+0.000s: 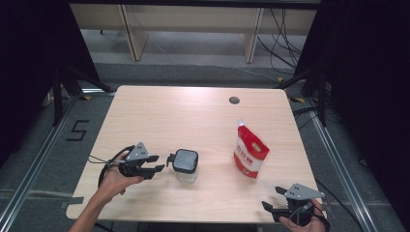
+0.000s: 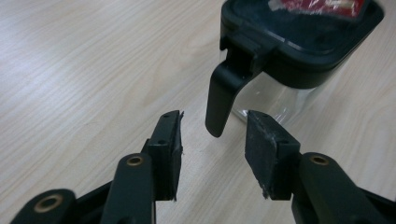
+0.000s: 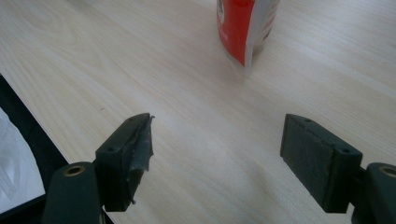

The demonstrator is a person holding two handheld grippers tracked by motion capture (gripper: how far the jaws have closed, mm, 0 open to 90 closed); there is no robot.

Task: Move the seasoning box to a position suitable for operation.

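The left gripper (image 2: 212, 135) has its jaws apart, and nothing is pressed between them. The black latch (image 2: 222, 95) of the jar hangs down just in front of the gap, a little nearer to the right-hand pad in the left gripper view, and I see no pad touching it. The jar (image 1: 185, 165) stands upright on the table (image 1: 159, 111), in the front left part, just beside the gripper. It has clear walls and a black square lid (image 1: 186, 159).

I judge that the jar is stiff and rather light, because it looks empty. The clear wall looks smooth, so it may slip between the pads, and it could crack if it is glass; I cannot tell the material. The latch is narrow and hard, and it is the best place for a small grip. For lifting the whole jar, the lid edge or the body needs wider jaws.

The left hand (image 1: 116, 179) lies low over the table, and the gripper points almost level toward the jar. The right gripper (image 1: 275, 203) rests at the front right corner with its jaws wide apart and empty, near the red and white pouch (image 1: 250, 152), which stands well apart from the jar.
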